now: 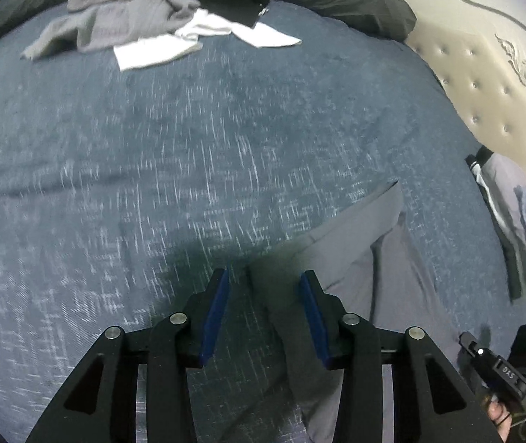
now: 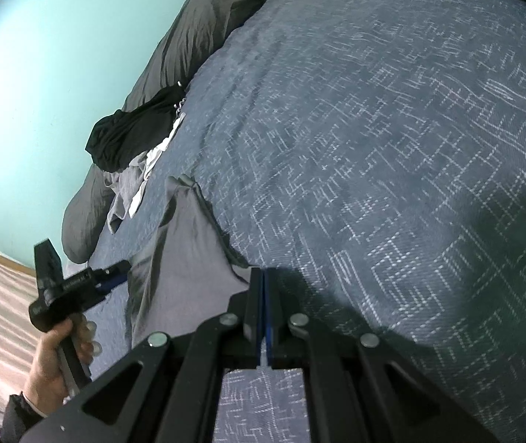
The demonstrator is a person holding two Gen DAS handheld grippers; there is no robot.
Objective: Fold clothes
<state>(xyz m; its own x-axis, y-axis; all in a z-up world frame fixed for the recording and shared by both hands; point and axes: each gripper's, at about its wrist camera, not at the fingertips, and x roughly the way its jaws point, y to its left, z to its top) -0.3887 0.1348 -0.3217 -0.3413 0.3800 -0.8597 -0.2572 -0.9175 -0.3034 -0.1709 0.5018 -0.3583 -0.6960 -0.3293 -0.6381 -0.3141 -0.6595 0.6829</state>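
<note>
Blue bedspread [image 1: 152, 147] under grey garment [image 1: 355, 258]; left gripper [image 1: 265, 280] spread wide, right gripper [image 2: 264, 277] pinching garment's edge, only in right view

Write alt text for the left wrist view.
The open left gripper hovers over a grey garment spread on a blue patterned bedspread. A heap of grey, white and black clothes lies at the far edge, with a tufted headboard on the right.

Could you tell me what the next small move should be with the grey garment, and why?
Probably lower the left gripper and close it on the grey garment. Its jaws are open right above the garment's edge, while the right gripper is shut at another corner, so a second hold would let both lift it for a fold.
</note>
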